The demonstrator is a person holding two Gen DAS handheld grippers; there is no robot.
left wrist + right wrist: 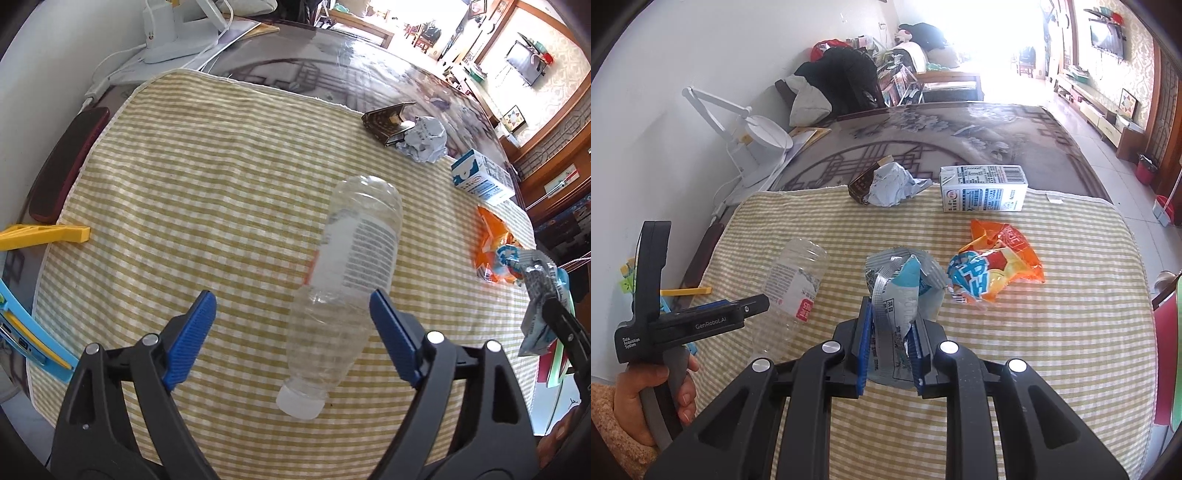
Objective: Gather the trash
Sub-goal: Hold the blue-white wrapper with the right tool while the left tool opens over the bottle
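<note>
My left gripper (pixel 291 314) has its jaws spread wide, the blue pads (pixel 192 336) well apart and pressing on nothing. The empty plastic bottle (pixel 343 291) lies on the checked cloth (pixel 184 184) between them, nearer the right-hand pad, which looks to sit right at its side; I cannot tell whether it touches. The bottle's white cap (pixel 301 400) points back toward me, its base away past the jaw tips.

My right gripper (pixel 890 332) has its jaws nearly pressed together, pinching a crumpled silver and blue wrapper (pixel 905 291), which sticks up and forward out of the pads. Just beyond the jaws and to their right lies an orange snack bag (pixel 997 258) on the cloth. Farther ahead sit a milk carton (pixel 984 188) on its side and, left of it, a ball of crumpled paper (pixel 892 184) against a small dark box (pixel 858 186). The bottle lies left of these jaws
</note>
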